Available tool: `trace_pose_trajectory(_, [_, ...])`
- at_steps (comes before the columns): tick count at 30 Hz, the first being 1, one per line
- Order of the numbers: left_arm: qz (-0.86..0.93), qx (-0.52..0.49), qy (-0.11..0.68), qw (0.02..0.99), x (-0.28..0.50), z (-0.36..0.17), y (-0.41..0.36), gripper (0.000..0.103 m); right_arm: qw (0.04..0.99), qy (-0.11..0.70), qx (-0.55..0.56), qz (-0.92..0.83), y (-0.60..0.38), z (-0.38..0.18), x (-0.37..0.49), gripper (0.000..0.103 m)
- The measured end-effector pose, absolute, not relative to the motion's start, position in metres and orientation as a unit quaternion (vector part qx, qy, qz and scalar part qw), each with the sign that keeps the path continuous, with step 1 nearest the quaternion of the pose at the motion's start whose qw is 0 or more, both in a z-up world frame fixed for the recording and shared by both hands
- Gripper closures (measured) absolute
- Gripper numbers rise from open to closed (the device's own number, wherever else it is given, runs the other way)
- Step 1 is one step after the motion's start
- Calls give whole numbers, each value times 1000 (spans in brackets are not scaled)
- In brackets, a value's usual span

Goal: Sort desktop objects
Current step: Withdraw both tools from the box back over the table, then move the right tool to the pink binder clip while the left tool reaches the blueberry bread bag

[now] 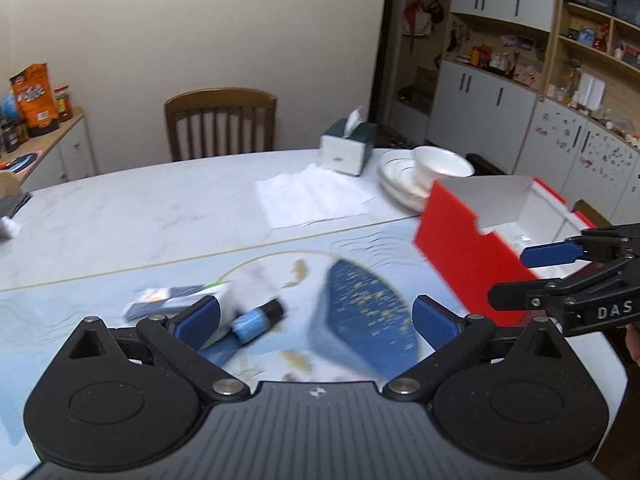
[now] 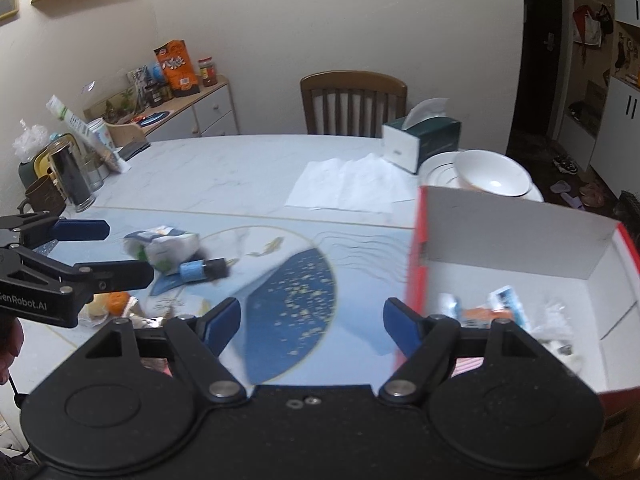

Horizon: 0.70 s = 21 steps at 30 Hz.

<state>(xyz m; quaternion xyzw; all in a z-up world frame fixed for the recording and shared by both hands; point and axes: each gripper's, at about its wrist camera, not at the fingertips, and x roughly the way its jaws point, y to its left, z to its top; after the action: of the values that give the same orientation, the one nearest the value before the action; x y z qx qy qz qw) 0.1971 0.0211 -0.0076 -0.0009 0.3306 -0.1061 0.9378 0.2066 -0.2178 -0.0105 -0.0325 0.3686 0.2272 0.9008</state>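
Note:
A blue-capped tube (image 1: 256, 320) (image 2: 200, 270), a white packet (image 1: 244, 288) (image 2: 164, 248) and a small flat box (image 1: 168, 300) lie blurred on the blue mat (image 1: 360, 312). My left gripper (image 1: 316, 320) (image 2: 108, 252) hovers over the mat, open wide with nothing between its pads, and the pile sits by its left finger. To the right stands a red box (image 1: 472, 256) (image 2: 416, 280) with a white inside, holding several small items (image 2: 496, 308). My right gripper (image 2: 312, 326) (image 1: 532, 276) is open and empty beside the box's left wall.
A tissue box (image 2: 420, 140), stacked plates with a bowl (image 2: 492, 176) and an unfolded paper napkin (image 2: 348, 184) sit on the far side of the marble table (image 1: 140, 208). Jars and a cup (image 2: 68, 176) crowd the left edge. An orange item (image 2: 116, 302) lies near foil. A wooden chair (image 1: 220, 124) stands behind.

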Motion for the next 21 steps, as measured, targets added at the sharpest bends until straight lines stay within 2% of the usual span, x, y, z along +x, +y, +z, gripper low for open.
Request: trace_pose_trajectory(21, [-44, 17, 371, 928, 186, -60, 127, 0, 873, 425, -50, 233, -122, -61, 186, 25])
